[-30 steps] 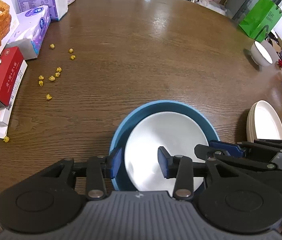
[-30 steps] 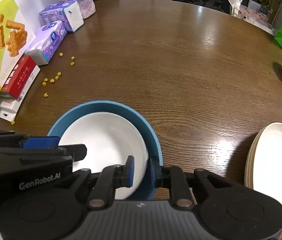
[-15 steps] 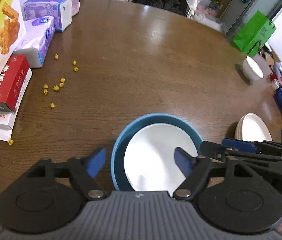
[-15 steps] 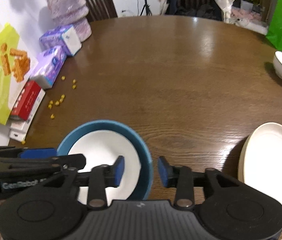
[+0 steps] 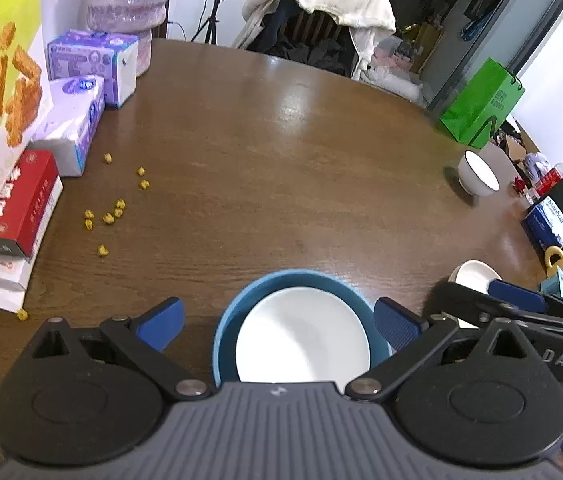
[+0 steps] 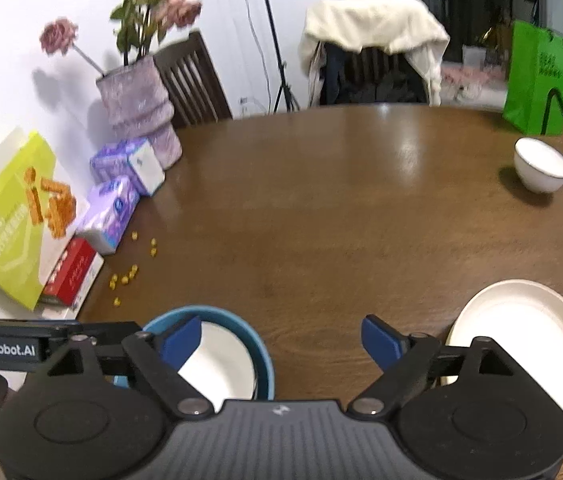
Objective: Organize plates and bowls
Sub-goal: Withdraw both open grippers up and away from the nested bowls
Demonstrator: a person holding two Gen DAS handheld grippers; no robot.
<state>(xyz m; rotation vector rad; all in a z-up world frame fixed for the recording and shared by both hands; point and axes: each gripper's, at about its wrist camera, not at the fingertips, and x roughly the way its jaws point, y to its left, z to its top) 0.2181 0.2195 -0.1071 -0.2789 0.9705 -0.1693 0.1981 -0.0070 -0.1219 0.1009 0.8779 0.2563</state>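
Note:
A white plate (image 5: pixel 303 336) lies inside a blue bowl (image 5: pixel 237 308) at the near edge of the brown table; the bowl also shows in the right wrist view (image 6: pixel 259 350). My left gripper (image 5: pixel 277 322) is open and empty, raised above the bowl. My right gripper (image 6: pixel 281 340) is open and empty, raised over the table between the bowl and a stack of cream plates (image 6: pixel 529 344). The stack partly shows in the left wrist view (image 5: pixel 471 274). A small white bowl (image 6: pixel 541 164) stands at the far right, also in the left wrist view (image 5: pixel 477 178).
Boxes line the left side: tissue packs (image 5: pixel 77 120), a red box (image 5: pixel 21 204), a yellow-green snack box (image 6: pixel 13 216). Yellow crumbs (image 5: pixel 115 208) lie beside them. A pink vase (image 6: pixel 141 116) and a green bag (image 6: pixel 539 80) stand at the far edge.
Both grippers let go of the blue bowl's rim, opened wide and rose up and back from it. The bowl with the plate stays on the table.

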